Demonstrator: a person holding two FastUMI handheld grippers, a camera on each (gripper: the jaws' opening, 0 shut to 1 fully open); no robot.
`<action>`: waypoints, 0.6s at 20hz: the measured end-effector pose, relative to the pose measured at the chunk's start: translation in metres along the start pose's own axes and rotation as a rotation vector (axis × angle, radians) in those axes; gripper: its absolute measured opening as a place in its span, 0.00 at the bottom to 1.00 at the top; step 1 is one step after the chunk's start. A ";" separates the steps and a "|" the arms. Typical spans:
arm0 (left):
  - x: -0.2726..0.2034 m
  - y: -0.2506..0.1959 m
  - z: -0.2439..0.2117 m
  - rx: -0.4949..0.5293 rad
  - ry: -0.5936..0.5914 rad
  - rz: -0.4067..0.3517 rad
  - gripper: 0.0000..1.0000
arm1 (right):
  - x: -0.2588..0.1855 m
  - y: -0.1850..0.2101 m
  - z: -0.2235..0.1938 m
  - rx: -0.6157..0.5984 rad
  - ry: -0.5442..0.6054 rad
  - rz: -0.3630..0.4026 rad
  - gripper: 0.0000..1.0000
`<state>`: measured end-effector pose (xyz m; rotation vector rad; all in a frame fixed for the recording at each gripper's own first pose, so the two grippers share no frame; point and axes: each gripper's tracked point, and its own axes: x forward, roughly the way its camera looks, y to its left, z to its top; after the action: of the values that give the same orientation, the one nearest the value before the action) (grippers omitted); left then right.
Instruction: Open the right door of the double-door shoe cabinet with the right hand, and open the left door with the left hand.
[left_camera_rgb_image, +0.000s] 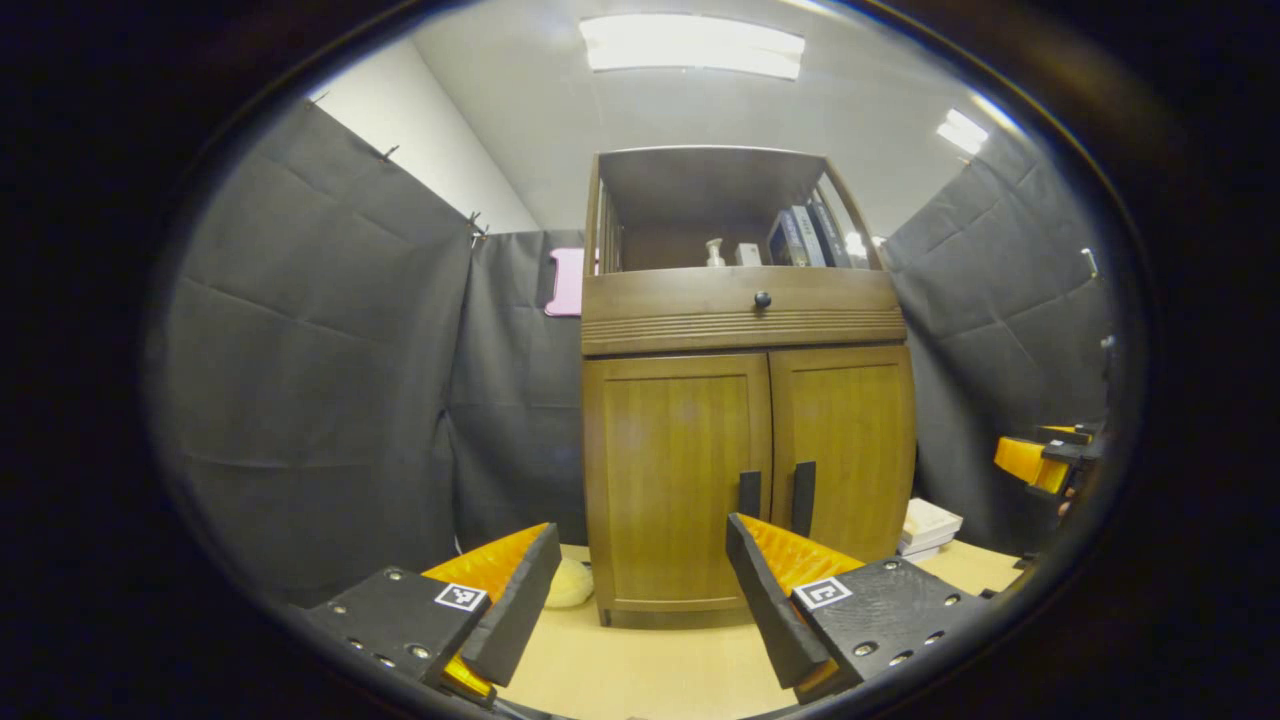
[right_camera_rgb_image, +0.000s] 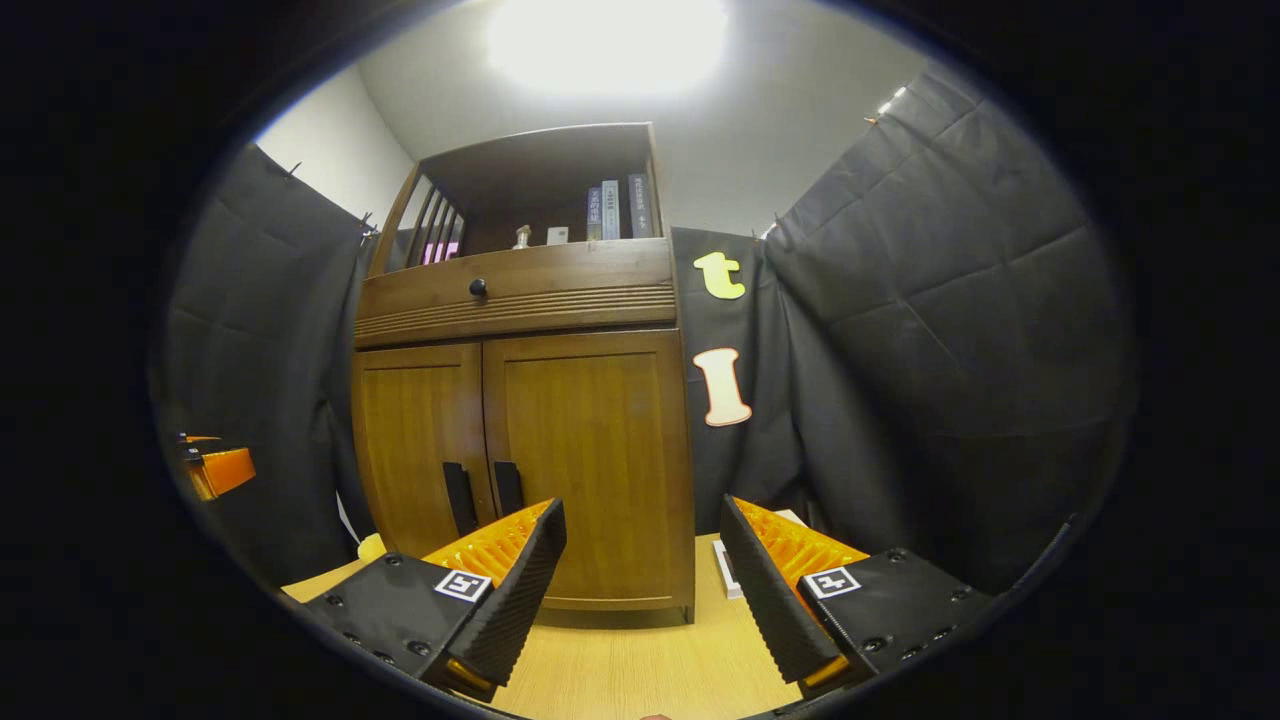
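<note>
the shoe cabinet (left_camera_rgb_image: 748, 400) stands on the wooden counter (left_camera_rgb_image: 640, 670) straight ahead of the left gripper (left_camera_rgb_image: 640, 565), both of its doors shut. the left gripper's jaws are spread wide with nothing between them, hanging off the cabinet and apart from it. through their gap shows the left door (left_camera_rgb_image: 675, 480); its dark handle (left_camera_rgb_image: 749, 493) sits just above the tip of the jaw on that view's right side, and the right door's handle (left_camera_rgb_image: 803, 497) is just beside it. the right door (left_camera_rgb_image: 845, 445) lies beyond that jaw. a drawer with a round knob (left_camera_rgb_image: 762, 299) runs above the doors, and books (left_camera_rgb_image: 808, 236) lean on the open shelf on top. a pale soft thing (left_camera_rgb_image: 570, 585) lies at the cabinet's foot by the other jaw, and a stack of white boxes (left_camera_rgb_image: 928, 528) rests on the far side.

in the right gripper view the right gripper (right_camera_rgb_image: 640, 560) is also open wide and holding nothing, short of the cabinet. the right door (right_camera_rgb_image: 590, 460) is ahead between the jaws and toward that view's left jaw, with the two handles (right_camera_rgb_image: 508, 487) just above that jaw's tip. the left gripper shows at that view's far left edge (right_camera_rgb_image: 220, 468).
</note>
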<state>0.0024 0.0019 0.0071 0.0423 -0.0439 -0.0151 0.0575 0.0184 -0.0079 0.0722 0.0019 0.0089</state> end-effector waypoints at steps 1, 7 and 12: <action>0.000 0.000 0.001 0.004 -0.004 0.004 0.95 | 0.007 0.005 0.000 0.000 -0.006 0.011 0.98; 0.000 0.004 -0.001 0.030 -0.006 0.050 0.96 | 0.057 0.039 0.000 0.024 -0.018 0.079 0.98; 0.006 0.010 -0.004 0.036 0.006 0.111 0.95 | 0.099 0.073 -0.013 0.022 -0.007 0.133 0.98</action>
<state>0.0090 0.0120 0.0041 0.0762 -0.0402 0.0963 0.1558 0.0932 -0.0161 0.0943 -0.0102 0.1417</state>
